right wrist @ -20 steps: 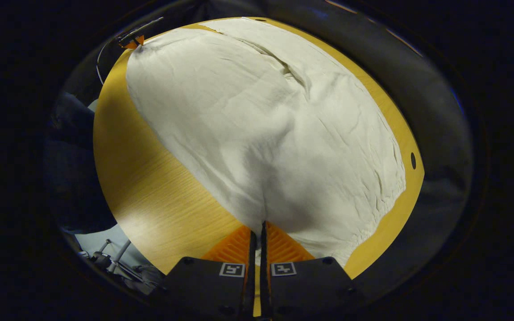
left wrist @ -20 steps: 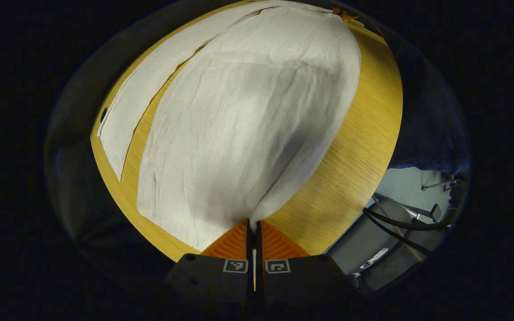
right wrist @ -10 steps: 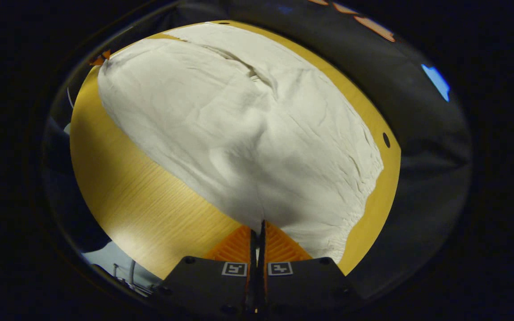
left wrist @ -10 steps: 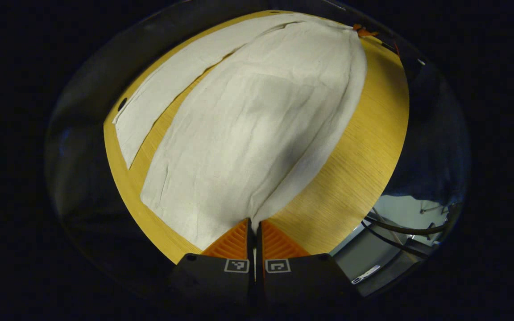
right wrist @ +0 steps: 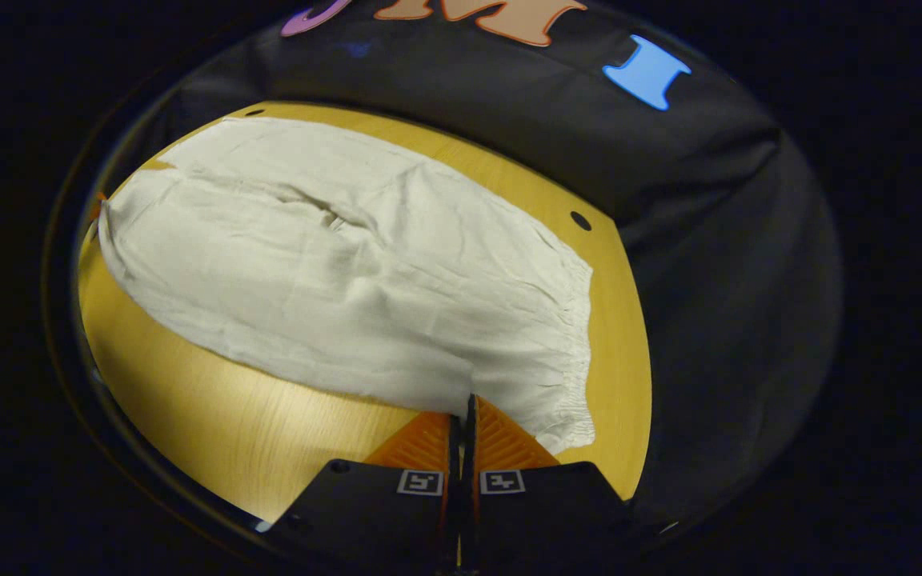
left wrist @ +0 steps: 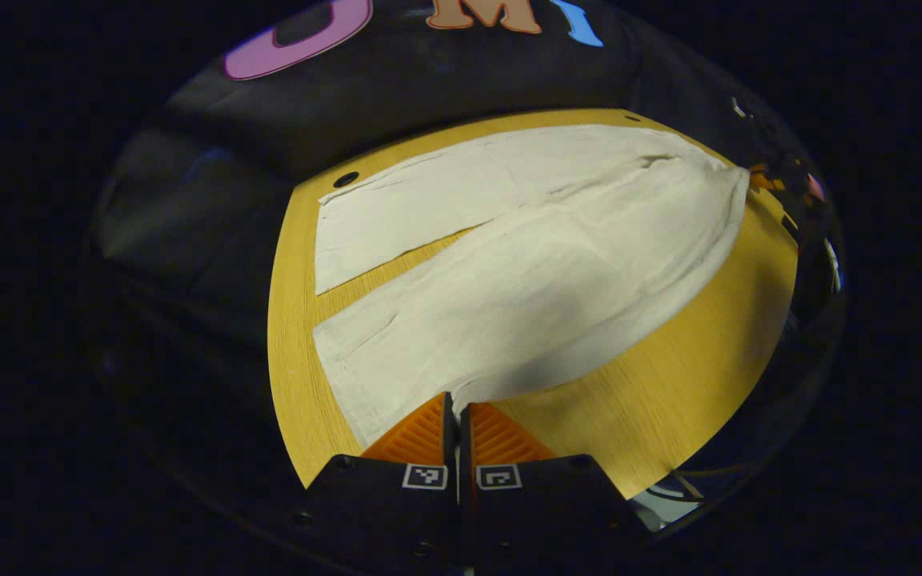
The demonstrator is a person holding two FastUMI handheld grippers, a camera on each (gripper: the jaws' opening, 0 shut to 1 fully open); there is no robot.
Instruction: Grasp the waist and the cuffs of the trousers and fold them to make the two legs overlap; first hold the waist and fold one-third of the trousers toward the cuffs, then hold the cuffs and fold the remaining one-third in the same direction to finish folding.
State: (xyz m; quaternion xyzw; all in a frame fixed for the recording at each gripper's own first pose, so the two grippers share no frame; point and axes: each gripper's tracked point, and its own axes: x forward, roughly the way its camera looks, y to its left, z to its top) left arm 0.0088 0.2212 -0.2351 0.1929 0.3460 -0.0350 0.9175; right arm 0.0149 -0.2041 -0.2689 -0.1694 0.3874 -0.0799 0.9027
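Nearest, in left gripper view, left gripper (left wrist: 454,406) has its fingers (left wrist: 417,436) pressed together w/ only a thin slit between, nipping the near edge of the trousers (left wrist: 525,280) close to a cuff (left wrist: 341,376). Cloth rises a bit to the pinch, shadowed just beside it. From there the near leg runs right and far across the surface (left wrist: 669,400); second leg (left wrist: 429,200) lies farther off, split from the near one by a wedge of bare wood that narrows toward the crotch. Its cuff end sits at the left, near a small dark hole (left wrist: 346,179) in the surface.

In right gripper view, right gripper (right wrist: 462,412) is likewise closed down to a slit, fingers (right wrist: 501,440) clamped on the trousers' near edge beside the gathered waist (right wrist: 577,352). Waistband runs near-to-far at the right side, puckered. Cloth spreads left and far over the surface, creased around the middle. Another hole (right wrist: 580,221) shows past the waist, close to the far rim. Booth wall (right wrist: 709,240) stands behind.
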